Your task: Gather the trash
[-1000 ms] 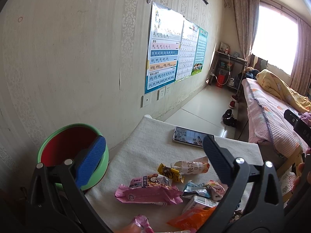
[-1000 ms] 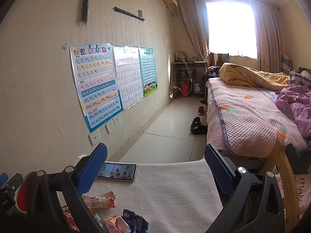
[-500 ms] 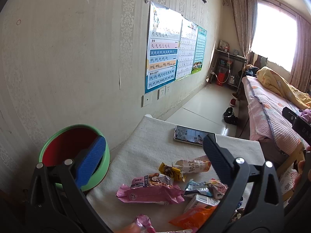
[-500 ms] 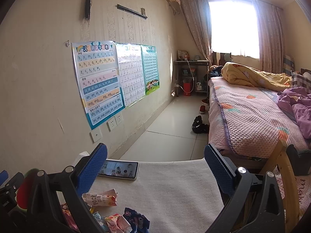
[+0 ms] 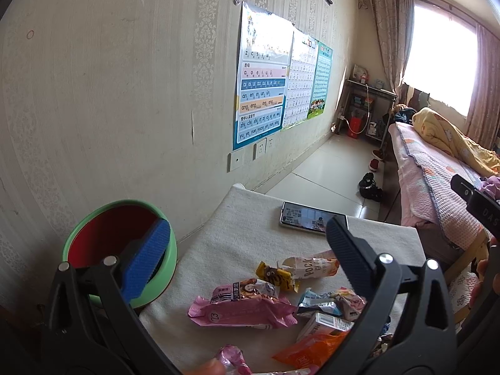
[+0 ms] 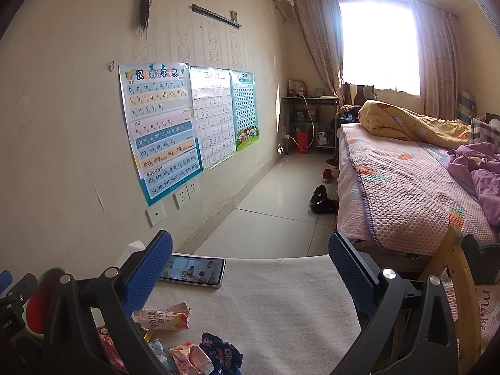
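Several snack wrappers lie on a white-clothed table [image 5: 237,237]: a pink wrapper [image 5: 240,307], a Pocky wrapper [image 5: 307,267], a yellow wrapper [image 5: 275,276] and an orange packet [image 5: 307,351]. A green bowl with a red inside [image 5: 93,237] stands at the table's left by the wall. My left gripper [image 5: 247,256] is open and empty above the wrappers. My right gripper [image 6: 250,268] is open and empty above the bare cloth [image 6: 281,300], with the Pocky wrapper [image 6: 164,315] and a dark Oreo wrapper [image 6: 222,353] low on its left.
A phone [image 5: 312,218] lies at the table's far edge, also shown in the right wrist view [image 6: 193,270]. The wall with posters [image 6: 162,131] runs along the left. A bed [image 6: 406,187] stands to the right, with shoes [image 6: 322,200] on the tiled floor.
Both grippers stay open. Both views have shifted only slightly; the wrappers lie where they were.
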{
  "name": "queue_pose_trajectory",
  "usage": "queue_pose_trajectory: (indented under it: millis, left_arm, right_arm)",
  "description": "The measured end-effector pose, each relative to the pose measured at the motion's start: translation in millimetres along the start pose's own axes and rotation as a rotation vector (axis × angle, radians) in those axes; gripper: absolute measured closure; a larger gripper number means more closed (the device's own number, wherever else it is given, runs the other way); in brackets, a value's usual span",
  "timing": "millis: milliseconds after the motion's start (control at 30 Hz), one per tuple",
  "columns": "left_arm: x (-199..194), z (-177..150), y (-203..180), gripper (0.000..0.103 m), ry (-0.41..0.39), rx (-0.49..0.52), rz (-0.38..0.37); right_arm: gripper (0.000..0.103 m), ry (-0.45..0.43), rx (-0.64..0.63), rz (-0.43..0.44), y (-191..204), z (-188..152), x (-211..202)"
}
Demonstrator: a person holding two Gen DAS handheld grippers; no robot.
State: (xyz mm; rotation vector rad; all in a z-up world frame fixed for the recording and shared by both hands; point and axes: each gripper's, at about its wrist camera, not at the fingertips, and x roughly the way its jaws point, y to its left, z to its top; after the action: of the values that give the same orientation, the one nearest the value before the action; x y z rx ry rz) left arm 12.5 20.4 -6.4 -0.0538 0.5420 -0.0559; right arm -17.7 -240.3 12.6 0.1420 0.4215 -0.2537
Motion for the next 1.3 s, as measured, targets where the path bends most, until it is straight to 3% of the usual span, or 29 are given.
queue_pose_trajectory:
  millis: [600,767,933,1133,1200,1300]
  left_arm:
    - [3,-3,2,0.005,0.015,0.005,-0.01]
    - [9,-10,0,0.005,0.06,0.064,-0.028]
    - [14,-39,-1,0.005,0.215,0.194,-0.112]
    - [6,-80,-7,0.005,0.407,0.283,-0.331]
    - [6,-95,-15,0.006,0.439,0.328,-0.355]
    - [12,-112,-26,0.019,0.5,0.346,-0.383]
  right_arm:
    - [0.007,0.011,0.001,0.003,2,-2,2]
    - [0.007,0.04,0.034,0.036,1,-5,7]
    - [0.007,0.138,0.084,0.111,-1,-13,20]
    - [0.007,0.176,0.038,0.126,14,-16,25]
    - [0.007,0.187,0.029,0.13,16,-17,26]
    - [0.007,0.228,0.018,0.143,18,-21,32]
